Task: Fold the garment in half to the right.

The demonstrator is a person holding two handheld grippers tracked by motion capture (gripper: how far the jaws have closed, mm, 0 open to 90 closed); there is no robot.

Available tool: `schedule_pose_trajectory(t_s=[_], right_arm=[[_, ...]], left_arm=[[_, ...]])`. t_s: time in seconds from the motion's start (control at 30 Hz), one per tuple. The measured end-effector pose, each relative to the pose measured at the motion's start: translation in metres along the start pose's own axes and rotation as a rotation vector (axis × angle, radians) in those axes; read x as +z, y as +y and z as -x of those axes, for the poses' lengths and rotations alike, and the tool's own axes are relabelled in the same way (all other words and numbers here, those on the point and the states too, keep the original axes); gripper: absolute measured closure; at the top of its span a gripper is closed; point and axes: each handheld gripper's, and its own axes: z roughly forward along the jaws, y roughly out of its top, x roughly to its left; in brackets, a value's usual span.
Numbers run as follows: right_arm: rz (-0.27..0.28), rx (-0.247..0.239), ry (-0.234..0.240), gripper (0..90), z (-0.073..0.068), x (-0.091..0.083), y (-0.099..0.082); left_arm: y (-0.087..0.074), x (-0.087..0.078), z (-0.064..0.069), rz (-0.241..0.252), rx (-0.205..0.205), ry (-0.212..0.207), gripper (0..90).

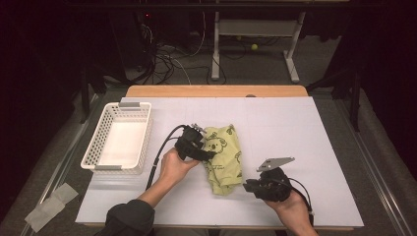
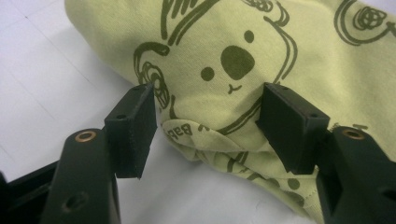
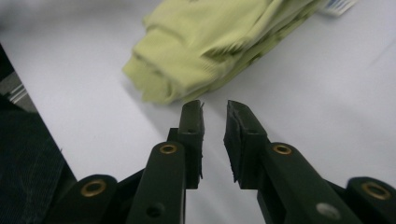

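A white sheet covers the tabletop (image 1: 295, 147), with a strip of bare wood showing at its far edge; beyond it lies grey floor with tangled cables (image 1: 167, 61) and the legs of another desk (image 1: 290, 49) — the room around is dark. A white perforated basket (image 1: 101, 142) stands at the left of the sheet. The folded yellow-green cloth (image 1: 223, 160) with a bear print lies near the middle; the left gripper (image 2: 205, 126) hovers at its edge, jaws wide apart and a fold between them, pads not pressing. The right gripper (image 3: 215, 135) sits just off the cloth's near end — jaws nearly together, a narrow gap between them, holding nothing.
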Motion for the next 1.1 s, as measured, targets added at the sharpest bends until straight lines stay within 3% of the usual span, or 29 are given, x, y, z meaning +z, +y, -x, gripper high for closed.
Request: schedule_pose_trajectory(t_s=[0.13, 0.27, 0.5, 0.63, 0.77, 0.93, 1.1], right_arm=[[0.034, -0.009, -0.016, 80.5, 0.006, -0.007, 0.016], [0.034, -0.022, -0.036, 82.0, 0.009, -0.006, 0.035], [0.03, -0.054, -0.062, 82.6, 0.004, 0.006, 0.07], [0.01, -0.061, -0.07, 82.6, 0.0, 0.019, 0.081], [-0.035, -0.049, -0.066, 82.5, 0.002, 0.032, 0.076], [-0.09, -0.029, -0.04, 79.2, 0.005, 0.044, 0.054], [-0.1, -0.019, -0.02, 75.6, 0.005, 0.048, 0.036]], left_arm=[[-0.002, 0.001, -0.001, -0.007, -0.003, -0.002, 34.0], [-0.003, 0.0, -0.001, -0.007, -0.002, 0.0, 34.0], [-0.005, 0.001, 0.0, -0.013, -0.003, -0.009, 34.0], [-0.007, 0.001, 0.001, -0.008, -0.003, -0.014, 34.0], [-0.01, 0.0, 0.0, -0.012, -0.004, -0.023, 33.9], [-0.015, 0.003, 0.0, -0.043, 0.005, -0.021, 32.7], [-0.019, 0.006, 0.001, -0.045, 0.001, -0.032, 32.7]])
